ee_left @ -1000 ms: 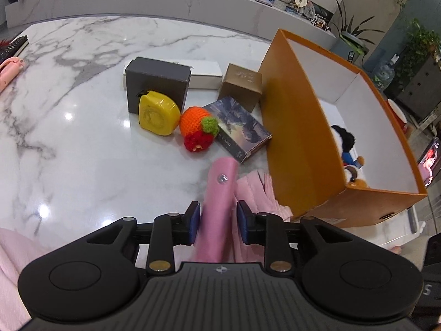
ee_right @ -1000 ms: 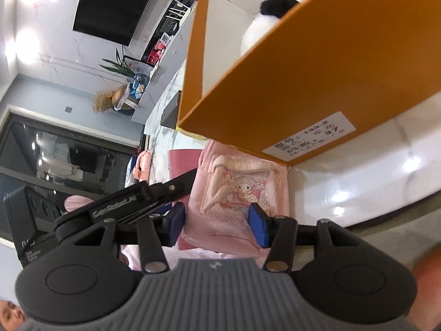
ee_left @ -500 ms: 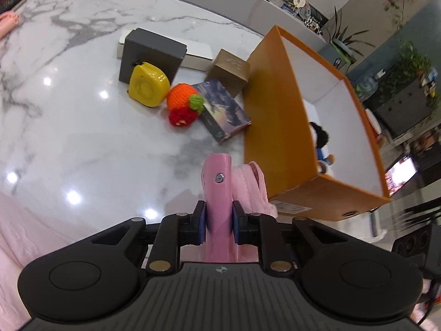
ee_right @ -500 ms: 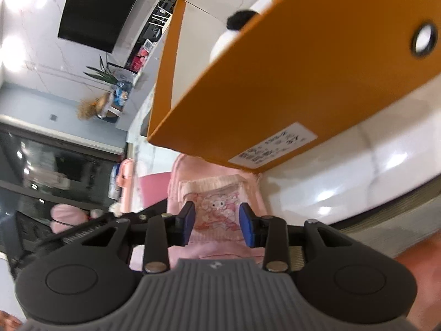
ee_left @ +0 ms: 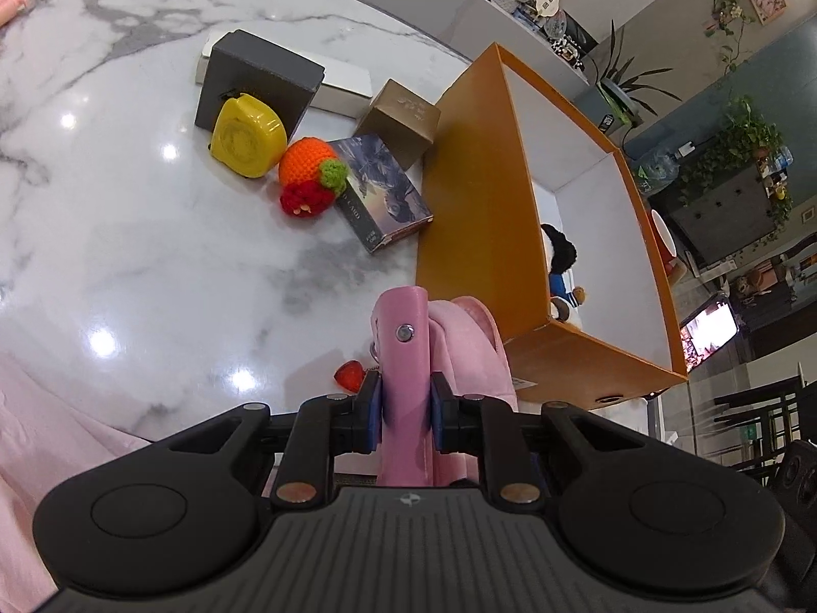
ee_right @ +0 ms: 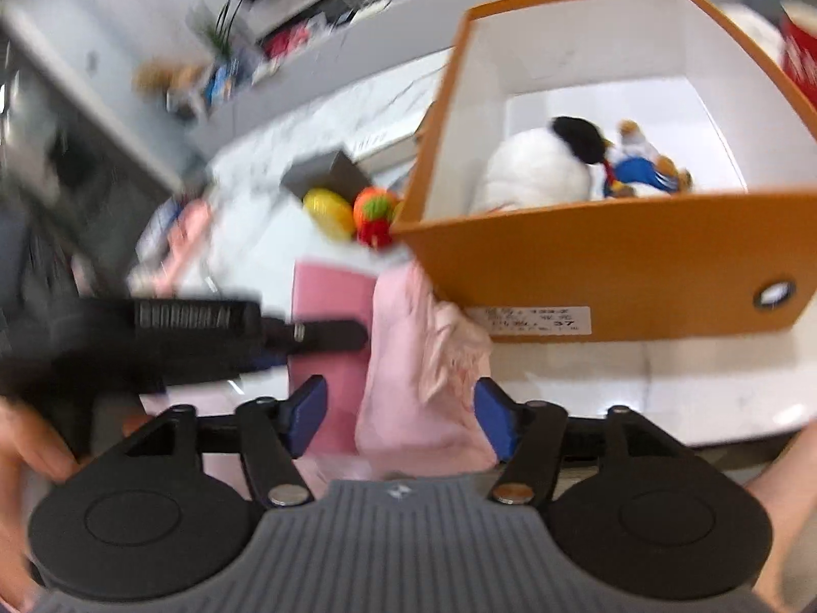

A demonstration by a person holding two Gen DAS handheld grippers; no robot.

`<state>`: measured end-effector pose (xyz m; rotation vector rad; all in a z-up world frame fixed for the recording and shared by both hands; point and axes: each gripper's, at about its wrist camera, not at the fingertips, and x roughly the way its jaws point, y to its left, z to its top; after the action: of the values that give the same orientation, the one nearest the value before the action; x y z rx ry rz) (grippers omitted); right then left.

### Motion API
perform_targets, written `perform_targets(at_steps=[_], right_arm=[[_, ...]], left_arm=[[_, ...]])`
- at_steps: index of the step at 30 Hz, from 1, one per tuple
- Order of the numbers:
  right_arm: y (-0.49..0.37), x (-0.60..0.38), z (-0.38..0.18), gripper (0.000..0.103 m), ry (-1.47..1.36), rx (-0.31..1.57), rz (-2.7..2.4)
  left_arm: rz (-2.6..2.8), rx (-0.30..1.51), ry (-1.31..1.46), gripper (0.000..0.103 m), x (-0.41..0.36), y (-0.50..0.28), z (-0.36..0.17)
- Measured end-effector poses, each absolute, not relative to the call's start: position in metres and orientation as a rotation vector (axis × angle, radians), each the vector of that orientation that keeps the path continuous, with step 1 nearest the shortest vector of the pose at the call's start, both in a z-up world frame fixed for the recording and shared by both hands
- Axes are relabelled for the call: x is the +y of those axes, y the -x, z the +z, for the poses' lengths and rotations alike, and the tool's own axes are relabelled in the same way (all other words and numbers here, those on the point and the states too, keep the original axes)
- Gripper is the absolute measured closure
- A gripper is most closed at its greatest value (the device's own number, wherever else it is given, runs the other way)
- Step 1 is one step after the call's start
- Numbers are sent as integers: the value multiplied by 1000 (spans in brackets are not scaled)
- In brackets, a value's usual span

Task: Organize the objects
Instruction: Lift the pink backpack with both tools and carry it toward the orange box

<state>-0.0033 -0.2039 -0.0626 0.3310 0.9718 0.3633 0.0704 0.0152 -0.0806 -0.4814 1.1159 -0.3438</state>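
Note:
My left gripper point(ee_left: 406, 403) is shut on a stiff pink wallet point(ee_left: 403, 316) with a metal snap, held just above the marble table's near edge. A soft pink pouch point(ee_left: 470, 332) hangs against the wallet's right side, and a red strawberry charm point(ee_left: 350, 375) dangles to its left. In the blurred right wrist view my right gripper point(ee_right: 401, 416) is opening. The pink pouch point(ee_right: 424, 357) sits loosely between its blue pads point(ee_right: 306, 406), and the left gripper's finger point(ee_right: 327, 334) crosses the wallet point(ee_right: 332, 301). The orange box point(ee_left: 475, 194) stands just beyond, at the right.
Inside the orange box point(ee_right: 613, 255) lie a white and black plush point(ee_right: 541, 163) and a small blue toy point(ee_right: 633, 168). To its left on the marble are a card box point(ee_left: 383, 194), a crochet orange point(ee_left: 306, 168), a yellow case point(ee_left: 247, 135), a brown box point(ee_left: 401, 117) and a dark grey box point(ee_left: 260, 81).
My left gripper closed onto the pink wallet and lifted it slightly. My right gripper narrowed around the pouch, then spread wide, rose and rolled, so the box's inside now shows.

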Motion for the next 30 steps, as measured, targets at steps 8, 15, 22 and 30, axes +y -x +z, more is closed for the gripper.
perform_targets(at_steps=[8,15,22,30], right_arm=[[-10,-183,-57,36,-159,953,324],[-21,-168,-59,66,-98,967,360],[-12,-169,-56,77,-117,957,401],[3,-173,-20,77,-159,899,463]], left_arm=[[-344,1107,437,82,14,-69,-80],[-326,1108,430,82,20,-69,-84],[-316,1110,403,83,27,-62,-80],[-359,1021,366,83,31,-42,-37]])
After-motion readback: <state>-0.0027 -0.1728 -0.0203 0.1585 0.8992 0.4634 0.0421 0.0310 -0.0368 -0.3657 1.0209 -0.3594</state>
